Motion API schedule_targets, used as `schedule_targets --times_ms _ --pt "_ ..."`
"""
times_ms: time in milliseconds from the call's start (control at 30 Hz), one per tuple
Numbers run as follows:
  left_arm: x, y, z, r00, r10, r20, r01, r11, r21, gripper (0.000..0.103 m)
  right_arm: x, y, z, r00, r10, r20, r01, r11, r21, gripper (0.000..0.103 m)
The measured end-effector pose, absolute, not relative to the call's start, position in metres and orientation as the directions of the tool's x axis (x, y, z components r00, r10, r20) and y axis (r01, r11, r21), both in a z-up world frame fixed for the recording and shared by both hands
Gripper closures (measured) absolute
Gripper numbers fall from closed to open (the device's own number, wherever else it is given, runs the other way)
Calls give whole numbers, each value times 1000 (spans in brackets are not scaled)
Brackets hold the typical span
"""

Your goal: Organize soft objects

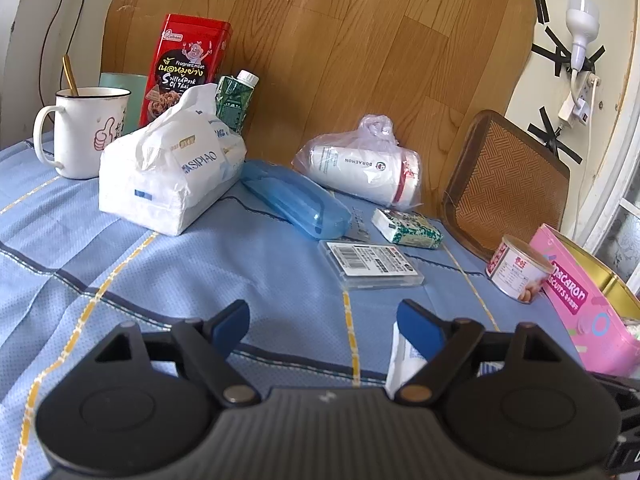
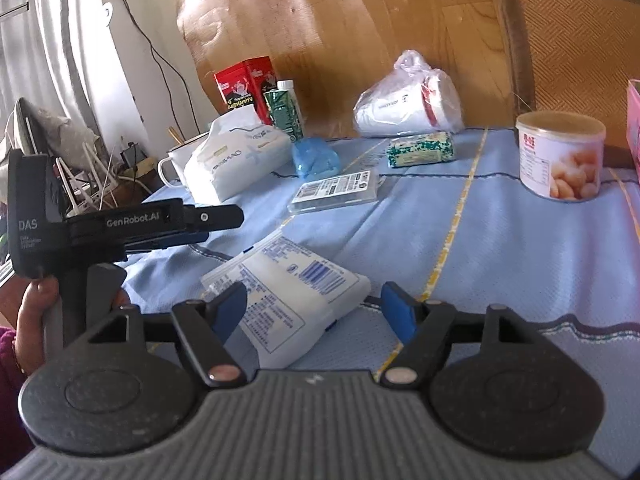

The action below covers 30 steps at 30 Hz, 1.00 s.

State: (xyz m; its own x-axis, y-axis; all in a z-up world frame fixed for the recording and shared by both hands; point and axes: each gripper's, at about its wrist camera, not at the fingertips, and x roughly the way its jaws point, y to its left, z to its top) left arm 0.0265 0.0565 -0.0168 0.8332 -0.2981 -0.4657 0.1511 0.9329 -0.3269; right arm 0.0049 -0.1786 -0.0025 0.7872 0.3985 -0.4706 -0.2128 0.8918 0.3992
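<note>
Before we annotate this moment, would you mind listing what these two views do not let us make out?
- Flat tissue pack: in the left wrist view mostly hidden behind that gripper's right finger.
- Pink macaron tin: contents cut off by the right edge of the left view.
- Mug: contents hidden by its rim; in the right view the large tissue pack covers it.
- Clear flat case: label print too small.

Three tissue packs (one mug)

Ahead of my grippers the cloth is light blue with yellow and navy lines; beyond, a red tin, white tissue pack, pink box at right.
</note>
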Motion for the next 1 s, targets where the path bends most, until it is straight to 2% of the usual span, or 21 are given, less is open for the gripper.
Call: schedule_targets --times_ms 400,667,1000 --pt "26 56 -17 834 -297 -465 150 933 -327 19 0 -170 -2 787 400 -470 -237 899 369 26" --pt "26 56 -17 833 -298 -466 150 933 -328 19 -13 -150 4 713 560 -422 -464 828 315 26" --pt "26 57 -17 832 -301 -466 152 932 -329 19 -7 -174 2 770 514 -378 -343 833 434 25"
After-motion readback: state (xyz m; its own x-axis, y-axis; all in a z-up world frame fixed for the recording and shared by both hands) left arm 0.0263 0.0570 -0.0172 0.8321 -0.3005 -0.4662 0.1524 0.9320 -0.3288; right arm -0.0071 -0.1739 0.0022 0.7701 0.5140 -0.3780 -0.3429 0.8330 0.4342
